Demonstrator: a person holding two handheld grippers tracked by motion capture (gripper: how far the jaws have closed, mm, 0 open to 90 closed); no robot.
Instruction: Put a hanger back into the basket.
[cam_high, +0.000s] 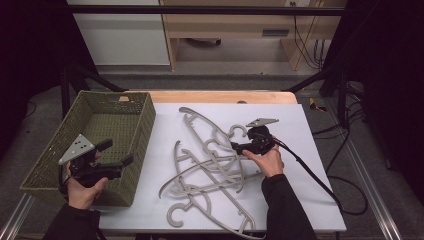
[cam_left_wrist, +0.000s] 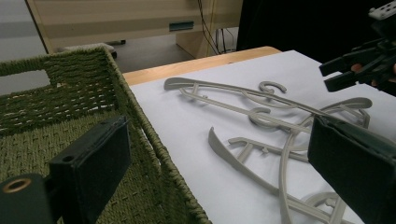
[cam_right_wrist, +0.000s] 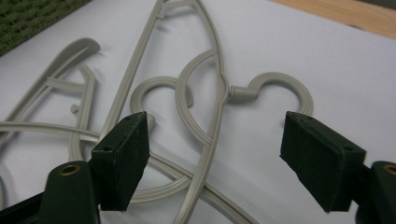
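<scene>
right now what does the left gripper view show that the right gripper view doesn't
Left gripper view: the inside and rim of the green woven basket, the left gripper open over its edge, and the right gripper farther off. Right gripper view: the right gripper's jaws apart above the hanger hooks, nothing gripped. Both: grey hangers on the white table cover.

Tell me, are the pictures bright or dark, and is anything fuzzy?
High view: the white sheet is lit, the room's sides fall into black, and the grey hangers look sharp. Left gripper view: the near black pads are soft, the green basket crisper. Right gripper view: even light, faint shadows under the hangers, the right gripper a little blurred.
</scene>
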